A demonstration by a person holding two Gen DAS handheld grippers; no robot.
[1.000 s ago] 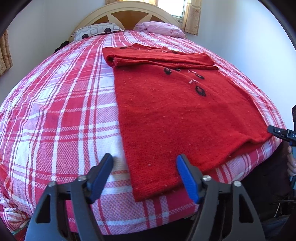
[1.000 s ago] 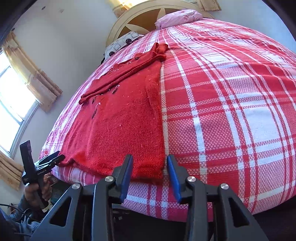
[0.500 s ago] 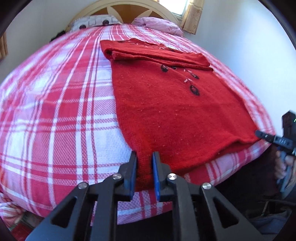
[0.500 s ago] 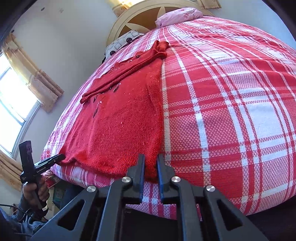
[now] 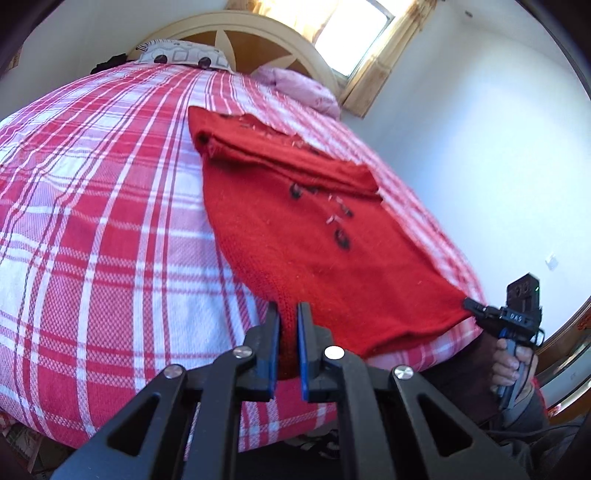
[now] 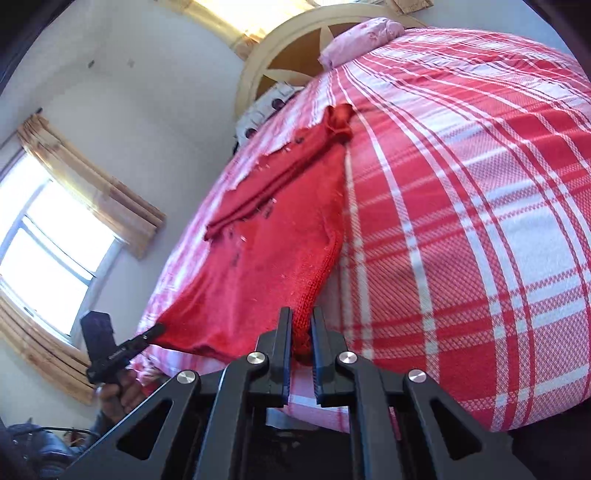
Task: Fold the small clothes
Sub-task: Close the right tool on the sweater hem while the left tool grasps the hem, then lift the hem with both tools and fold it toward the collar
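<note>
Across the middle of both frames a red sweater (image 5: pixel 317 251) lay flat on the checked bedspread (image 5: pixel 96 236), its sleeves folded over near the top. At the lower centre of the left wrist view, the left gripper (image 5: pixel 287 314) had just closed and pinched one bottom corner of the sweater. The right gripper (image 6: pixel 298 321) had likewise just closed on the other bottom corner, lower centre of its own view. Both corners seemed slightly raised off the bed, though blur made that uncertain. Pillows (image 5: pixel 181 57) sat by the headboard (image 5: pixel 258 33), upper frame.
</note>
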